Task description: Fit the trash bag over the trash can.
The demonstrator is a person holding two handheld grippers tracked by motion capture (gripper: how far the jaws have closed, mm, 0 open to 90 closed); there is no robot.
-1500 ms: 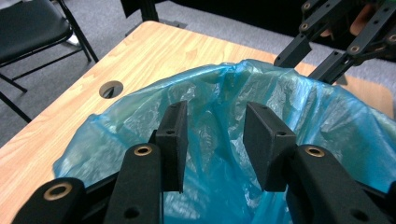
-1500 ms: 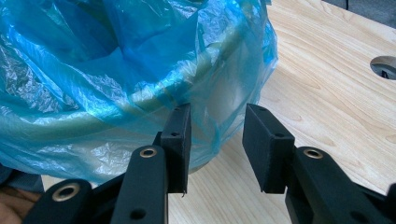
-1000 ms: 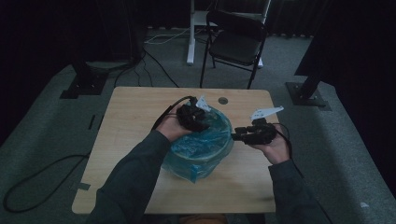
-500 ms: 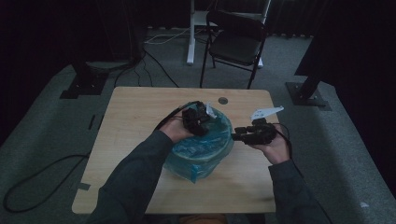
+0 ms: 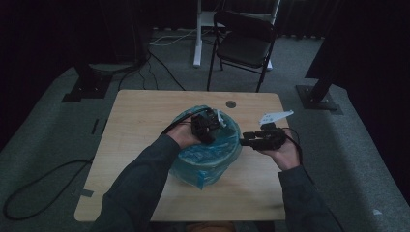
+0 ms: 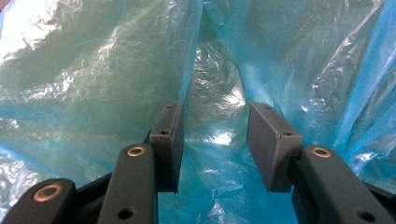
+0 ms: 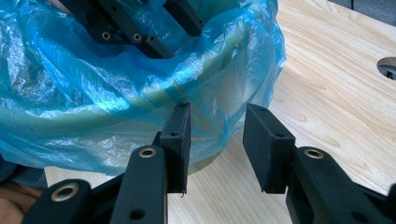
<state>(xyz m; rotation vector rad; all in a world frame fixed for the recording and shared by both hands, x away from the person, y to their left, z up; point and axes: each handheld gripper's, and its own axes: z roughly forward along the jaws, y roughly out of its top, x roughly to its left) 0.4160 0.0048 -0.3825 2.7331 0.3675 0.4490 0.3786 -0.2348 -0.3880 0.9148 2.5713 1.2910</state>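
Mid-table sits a round bin lined with a crinkly, shiny blue plastic bag (image 5: 210, 154), left gripper (image 5: 207, 126) down inside it, jaws just opening wider with only loose film between them, right gripper (image 5: 247, 141) half-open beside the rim, gripping nothing.

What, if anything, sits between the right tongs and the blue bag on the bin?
Nothing visible does. In the right gripper view the right tongs stand open at the near side of the bin, with a fold of the blue plastic bag hanging right at the left pad and only bare table beside it.
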